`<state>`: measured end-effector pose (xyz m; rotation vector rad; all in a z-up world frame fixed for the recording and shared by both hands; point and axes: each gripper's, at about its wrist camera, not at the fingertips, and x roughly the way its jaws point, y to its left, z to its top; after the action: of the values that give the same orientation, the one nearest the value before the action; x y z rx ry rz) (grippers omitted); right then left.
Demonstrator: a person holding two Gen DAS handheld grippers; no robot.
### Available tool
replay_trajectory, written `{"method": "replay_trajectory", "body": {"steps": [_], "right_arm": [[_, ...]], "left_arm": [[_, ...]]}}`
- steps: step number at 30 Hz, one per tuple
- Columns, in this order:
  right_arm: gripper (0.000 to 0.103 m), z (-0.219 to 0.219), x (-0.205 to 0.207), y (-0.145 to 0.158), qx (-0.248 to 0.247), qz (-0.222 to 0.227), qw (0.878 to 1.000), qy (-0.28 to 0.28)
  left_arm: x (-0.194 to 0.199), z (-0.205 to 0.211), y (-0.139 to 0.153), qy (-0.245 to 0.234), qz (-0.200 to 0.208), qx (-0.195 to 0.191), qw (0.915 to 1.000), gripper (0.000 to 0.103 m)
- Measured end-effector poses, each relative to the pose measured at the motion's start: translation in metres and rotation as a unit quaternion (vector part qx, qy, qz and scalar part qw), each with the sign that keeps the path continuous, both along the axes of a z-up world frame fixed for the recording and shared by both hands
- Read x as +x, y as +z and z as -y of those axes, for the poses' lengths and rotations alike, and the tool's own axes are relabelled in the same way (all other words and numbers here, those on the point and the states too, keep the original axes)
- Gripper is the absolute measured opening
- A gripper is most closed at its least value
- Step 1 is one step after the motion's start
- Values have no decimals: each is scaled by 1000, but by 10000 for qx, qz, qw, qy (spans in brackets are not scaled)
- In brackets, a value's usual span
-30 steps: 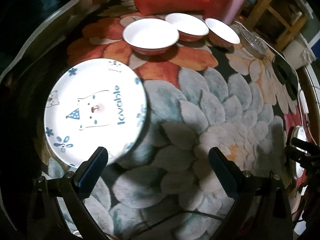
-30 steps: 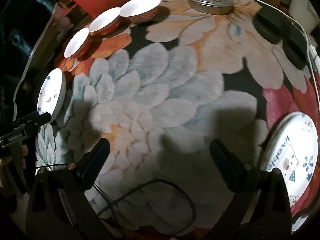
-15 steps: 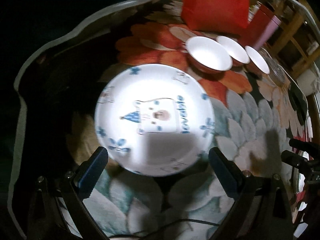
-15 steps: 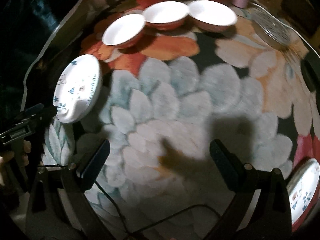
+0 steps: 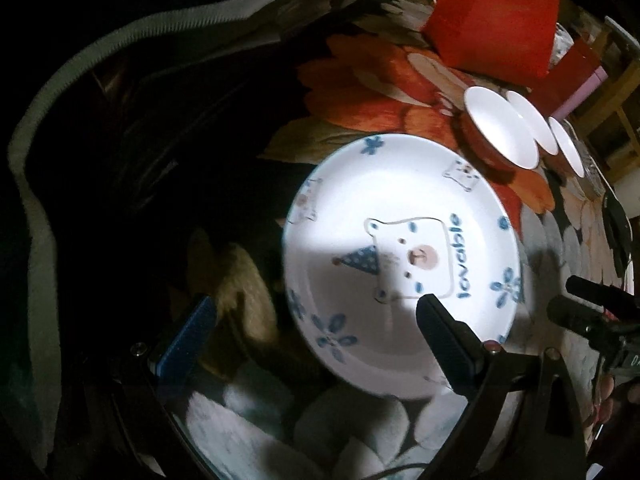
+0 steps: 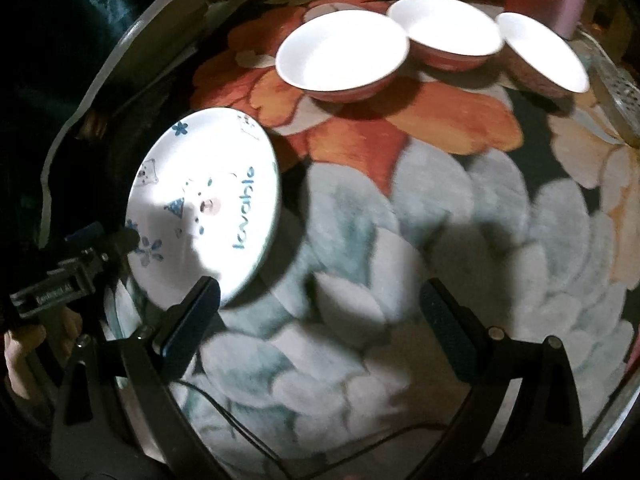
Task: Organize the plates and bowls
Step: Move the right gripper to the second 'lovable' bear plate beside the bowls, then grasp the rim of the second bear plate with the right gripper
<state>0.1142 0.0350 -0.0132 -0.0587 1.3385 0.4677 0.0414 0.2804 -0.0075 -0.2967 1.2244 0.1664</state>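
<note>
A white plate (image 5: 400, 208) with a bear drawing and the word "lovable" lies on the flowered cloth. My left gripper (image 5: 316, 336) is open over its near left rim, one finger above the plate and the other off its edge. Three white bowls with red outsides (image 5: 500, 132) stand in a row behind it. In the right wrist view the same plate (image 6: 204, 204) is at the left, with the left gripper (image 6: 108, 236) at its left edge. The bowls (image 6: 344, 52) are at the top. My right gripper (image 6: 320, 324) is open over bare cloth, holding nothing.
A red bag (image 5: 492, 12) and a pink tumbler (image 6: 572, 0) stand behind the bowls. A perforated metal lid (image 6: 616, 92) lies at the far right. The table's grey rim (image 5: 36, 200) curves close on the left. A thin cable (image 6: 240, 428) runs under the right gripper.
The left gripper has swung left and closer, so the plate slid from left to right in its view. The right gripper turned towards the bowls; a second plate dropped out of its view.
</note>
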Motion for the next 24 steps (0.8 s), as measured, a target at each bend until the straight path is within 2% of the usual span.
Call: {"method": "replay_trajectory", "body": {"steps": [3, 5, 9, 10, 11, 12, 14, 16, 19, 24], "right_arm": [[96, -10, 9, -7, 70, 3, 9999, -155], [79, -16, 17, -15, 115, -153, 9994, -289], [54, -27, 25, -29, 133, -382, 9982, -432], [45, -29, 26, -31, 150, -422, 9980, -443], [39, -32, 26, -33, 206, -480, 9976, -443], [37, -34, 26, -34, 220, -503, 9976, -429], [23, -39, 23, -35, 179, -478, 9981, -354], [18, -44, 21, -37, 138, -484, 9983, -282], [17, -47, 18, -39, 60, -478, 9984, -285], [16, -45, 17, -39, 68, -457, 9983, -360]], "left_arm": [[9, -4, -8, -117, -67, 65, 9999, 93], [15, -5, -12, -198, -136, 92, 9997, 89], [28, -6, -18, -351, -228, 105, 9991, 78], [31, -7, -19, -382, -238, 70, 9990, 66], [34, -8, -20, -396, -272, 54, 9988, 48], [38, -9, -22, -411, -327, 31, 9986, 41], [42, -11, -26, -444, -387, 16, 9983, 34], [46, -14, -26, -467, -329, -9, 9984, 33], [51, -17, -25, -415, -308, -201, 9985, 23], [48, -13, -24, -653, -348, -137, 9972, 22]]}}
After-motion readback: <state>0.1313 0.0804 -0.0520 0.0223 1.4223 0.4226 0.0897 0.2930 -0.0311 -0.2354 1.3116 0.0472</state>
